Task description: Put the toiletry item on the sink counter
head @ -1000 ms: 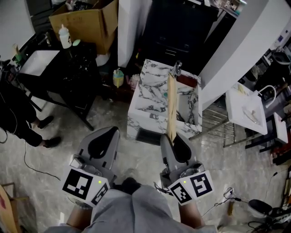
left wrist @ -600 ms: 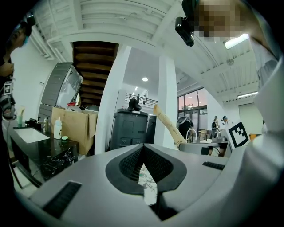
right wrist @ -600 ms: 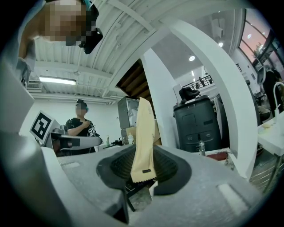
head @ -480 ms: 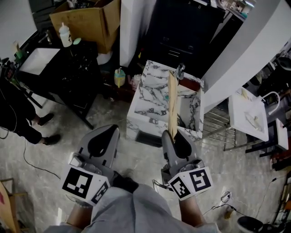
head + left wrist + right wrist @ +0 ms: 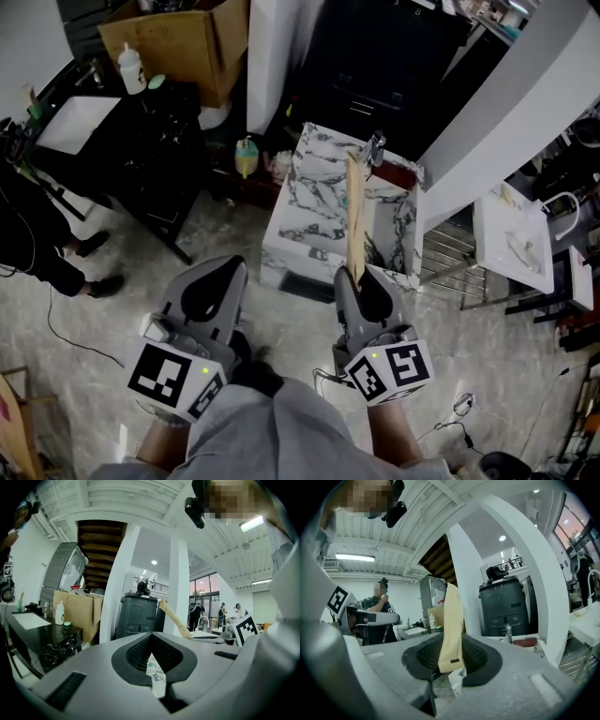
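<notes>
The right gripper clamps a long pale-yellow flat packet by its near end only — it could swing loose short of the white marble tabletop ahead; the left gripper is closed and empty.

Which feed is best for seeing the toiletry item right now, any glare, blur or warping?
Head view: dim but sharp; the toiletry item stands out pale against the marble sink counter. Right gripper view: fisheye bends the pillar, corners go black, item sharp in the right tongs. Left gripper view: same warping, ceiling light glares.
</notes>
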The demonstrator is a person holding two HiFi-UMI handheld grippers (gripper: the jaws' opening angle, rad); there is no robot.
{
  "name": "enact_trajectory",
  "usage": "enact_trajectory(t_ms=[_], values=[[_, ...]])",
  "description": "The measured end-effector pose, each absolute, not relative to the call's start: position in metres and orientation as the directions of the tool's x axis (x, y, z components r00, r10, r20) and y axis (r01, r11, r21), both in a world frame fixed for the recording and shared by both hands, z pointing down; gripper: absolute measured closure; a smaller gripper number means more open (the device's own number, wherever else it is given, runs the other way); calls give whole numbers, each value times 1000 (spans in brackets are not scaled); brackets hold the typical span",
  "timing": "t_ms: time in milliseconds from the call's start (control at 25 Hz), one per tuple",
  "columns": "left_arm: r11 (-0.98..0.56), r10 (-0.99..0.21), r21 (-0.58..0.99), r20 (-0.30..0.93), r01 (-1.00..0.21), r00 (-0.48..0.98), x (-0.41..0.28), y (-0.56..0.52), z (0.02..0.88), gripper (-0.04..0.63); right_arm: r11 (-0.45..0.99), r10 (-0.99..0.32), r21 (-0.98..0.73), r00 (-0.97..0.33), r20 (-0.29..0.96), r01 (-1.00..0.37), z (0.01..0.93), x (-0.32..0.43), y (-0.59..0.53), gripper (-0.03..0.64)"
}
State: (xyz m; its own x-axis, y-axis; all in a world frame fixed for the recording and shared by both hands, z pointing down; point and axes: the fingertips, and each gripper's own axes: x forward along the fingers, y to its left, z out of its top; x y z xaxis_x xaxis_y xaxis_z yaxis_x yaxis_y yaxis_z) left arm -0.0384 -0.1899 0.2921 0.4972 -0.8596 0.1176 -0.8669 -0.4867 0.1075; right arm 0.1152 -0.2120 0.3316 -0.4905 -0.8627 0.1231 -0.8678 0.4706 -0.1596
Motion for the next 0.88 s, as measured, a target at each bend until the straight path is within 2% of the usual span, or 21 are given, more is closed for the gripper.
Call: enact_trajectory(t_ms=[880], values=[[-532,-821,147,149,-834,551,-70,-271,314,591,420,-871,-123,-438,224,-899,371,80,-288,517]])
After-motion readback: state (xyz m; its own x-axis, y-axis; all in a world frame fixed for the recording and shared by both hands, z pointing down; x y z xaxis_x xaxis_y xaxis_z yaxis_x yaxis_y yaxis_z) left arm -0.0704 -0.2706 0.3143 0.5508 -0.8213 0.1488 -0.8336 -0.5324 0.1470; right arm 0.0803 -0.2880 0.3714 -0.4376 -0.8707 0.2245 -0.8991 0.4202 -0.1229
